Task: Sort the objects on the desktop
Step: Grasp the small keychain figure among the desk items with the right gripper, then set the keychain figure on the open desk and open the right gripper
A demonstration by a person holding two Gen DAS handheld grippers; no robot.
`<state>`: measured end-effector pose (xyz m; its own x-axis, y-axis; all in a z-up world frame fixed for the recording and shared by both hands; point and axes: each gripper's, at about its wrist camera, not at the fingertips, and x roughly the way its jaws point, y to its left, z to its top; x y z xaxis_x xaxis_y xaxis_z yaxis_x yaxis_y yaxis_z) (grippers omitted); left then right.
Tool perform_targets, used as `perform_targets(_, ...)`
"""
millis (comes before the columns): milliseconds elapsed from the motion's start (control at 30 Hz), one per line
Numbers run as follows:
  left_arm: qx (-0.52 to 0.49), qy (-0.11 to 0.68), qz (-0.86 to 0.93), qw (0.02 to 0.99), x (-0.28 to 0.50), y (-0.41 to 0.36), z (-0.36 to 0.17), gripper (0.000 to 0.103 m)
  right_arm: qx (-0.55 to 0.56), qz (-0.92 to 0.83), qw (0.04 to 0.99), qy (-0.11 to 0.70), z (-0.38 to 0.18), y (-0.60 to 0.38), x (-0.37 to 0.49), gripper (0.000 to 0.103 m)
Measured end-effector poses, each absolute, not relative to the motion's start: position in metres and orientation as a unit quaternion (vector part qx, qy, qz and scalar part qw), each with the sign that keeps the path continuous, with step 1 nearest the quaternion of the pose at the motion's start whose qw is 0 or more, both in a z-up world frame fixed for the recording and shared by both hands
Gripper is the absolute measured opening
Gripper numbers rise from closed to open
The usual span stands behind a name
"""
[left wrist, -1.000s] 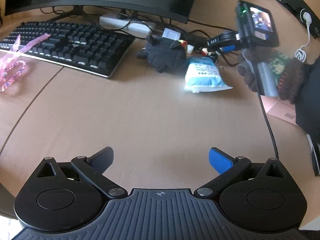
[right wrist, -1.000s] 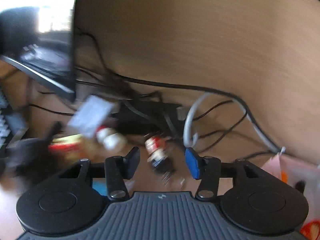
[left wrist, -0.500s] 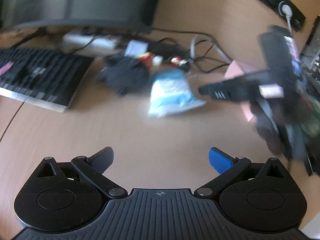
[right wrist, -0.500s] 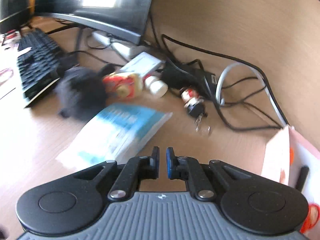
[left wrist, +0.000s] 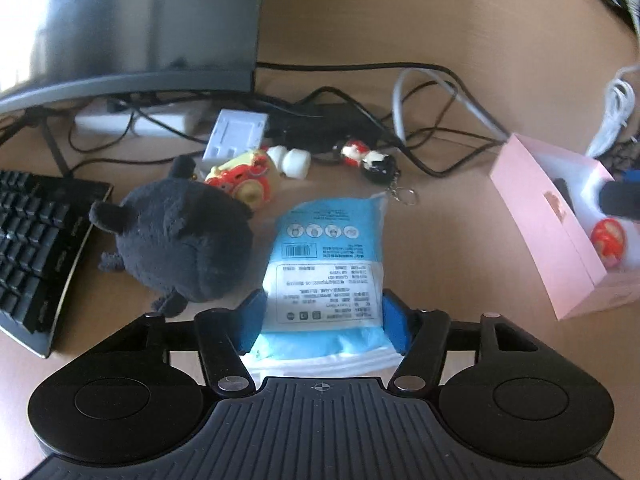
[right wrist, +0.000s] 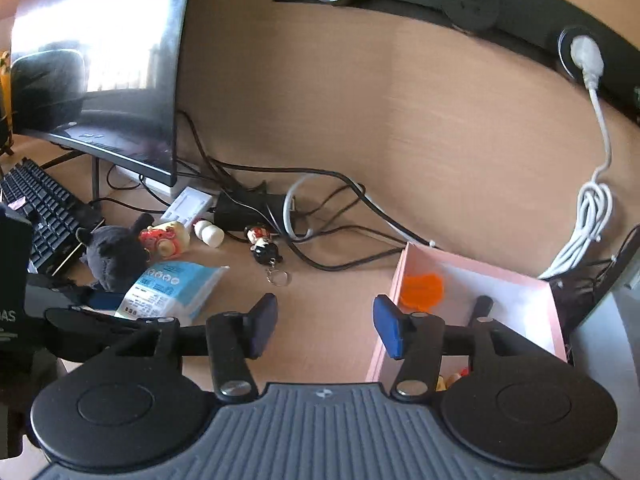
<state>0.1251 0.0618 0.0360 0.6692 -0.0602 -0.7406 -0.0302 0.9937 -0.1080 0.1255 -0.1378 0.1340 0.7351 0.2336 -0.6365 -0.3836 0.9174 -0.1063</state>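
- We see the left gripper (left wrist: pixel 322 322) with its jaws just closed in on the blue-and-white packet (left wrist: pixel 326 264); both blue pads press the packet's near end, which lies on the wooden desk (left wrist: pixel 460 240).
- The right gripper (right wrist: pixel 325 330) has just been opening; its jaws stand apart with nothing between them, above bare desk at the near left corner of the pink box (right wrist: pixel 390 344).
- Inside the box we make out an orange round thing (right wrist: pixel 422 289) and a dark stick-like item (right wrist: pixel 480 306).
- Just left of the packet sits a dark plush toy (left wrist: pixel 180 240), touching a red-and-cream toy (left wrist: pixel 244 178) behind it.
- A doll keychain (left wrist: pixel 370 158) lies behind the packet, among black cables (left wrist: pixel 340 104).
- A keyboard (left wrist: pixel 36 248) and a monitor (left wrist: pixel 128 20) stand at the left.
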Motion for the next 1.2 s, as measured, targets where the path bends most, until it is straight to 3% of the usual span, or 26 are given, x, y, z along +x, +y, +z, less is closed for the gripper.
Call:
perform_targets(167, -0.061, 0.418, -0.109, 0.900, 0.080, 0.054, 0.044, 0.061, -0.107, 0.189, 0.918, 0.332, 0.123, -0.120, 0.149, 0.047)
perform_targets(233, -0.053, 0.422, -0.126, 0.896, 0.058, 0.050, 0.046, 0.072, -0.109, 0.202, 0.915, 0.332, 0.113, -0.099, 0.164, 0.047)
perform_targets(300, -0.057, 0.423, -0.121, 0.896, 0.038, 0.052, 0.048, 0.092, -0.120, 0.208, 0.911, 0.334, 0.101, -0.076, 0.182, 0.047)
perform_targets(333, -0.069, 0.424, -0.115, 0.896, 0.030, 0.057, 0.050, 0.093, -0.128, 0.207, 0.910, 0.336, 0.093, -0.062, 0.192, 0.047)
perform_targets(533, -0.137, 0.416, -0.033, 0.899, -0.012, 0.104, 0.061, 0.097, -0.176, 0.147, 0.905, 0.357, 0.052, -0.007, 0.247, 0.045)
perform_targets(633, -0.158, 0.418, 0.001, 0.895, -0.027, 0.121, 0.058, 0.097, -0.198, 0.126, 0.900, 0.368, 0.042, 0.002, 0.262, 0.036)
perform_targets(667, -0.163, 0.421, 0.007, 0.893, -0.029, 0.126, 0.056, 0.097, -0.205, 0.128, 0.899, 0.366, 0.042, 0.004, 0.260, 0.029)
perform_targets(733, -0.174, 0.425, 0.009, 0.888, -0.035, 0.128, 0.052, 0.097, -0.215, 0.152, 0.893, 0.364, 0.047, 0.003, 0.252, 0.029)
perform_targets(967, -0.168, 0.439, -0.037, 0.882, -0.033, 0.104, 0.043, 0.098, -0.194, 0.265, 0.875, 0.355, 0.095, -0.030, 0.172, 0.029)
perform_targets(1200, -0.158, 0.441, -0.054, 0.882, -0.044, 0.086, 0.040, 0.100, -0.274, 0.443, 0.791, 0.322, 0.105, -0.004, 0.075, 0.029)
